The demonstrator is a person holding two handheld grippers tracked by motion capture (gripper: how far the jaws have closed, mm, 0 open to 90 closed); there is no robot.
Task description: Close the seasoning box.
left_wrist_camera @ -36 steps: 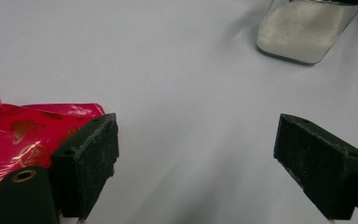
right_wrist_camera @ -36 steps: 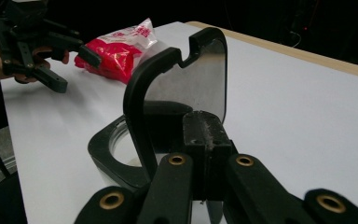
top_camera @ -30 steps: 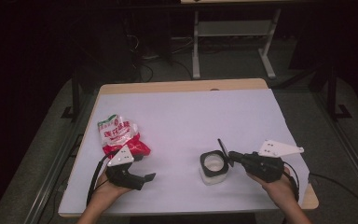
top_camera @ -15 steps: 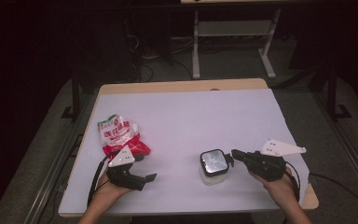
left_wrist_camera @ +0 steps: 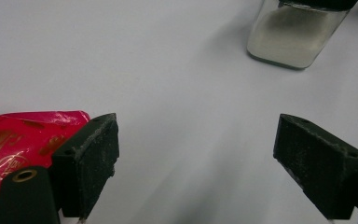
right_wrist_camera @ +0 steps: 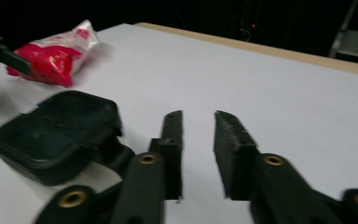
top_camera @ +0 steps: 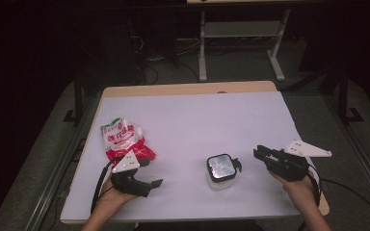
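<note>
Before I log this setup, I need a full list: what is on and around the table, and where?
Snack bag: one, red and white, left side of the sheet, just beyond the left gripper.
Jar: one, clear with a black lid, front centre, apart from both grippers.
Sheet: one, white, covering the tabletop.
Table: one, wooden edge showing at the far side.
Metal frame: one, pale, on the floor behind the table.
Left gripper: one, black, jaws wide apart, front left.
Right gripper: one, black, jaws slightly apart, front right.

Jar (top_camera: 221, 172) on table (top_camera: 192, 115) btwn left tool (top_camera: 149, 185) & right tool (top_camera: 260, 153); bag (top_camera: 123, 141) far left.
</note>
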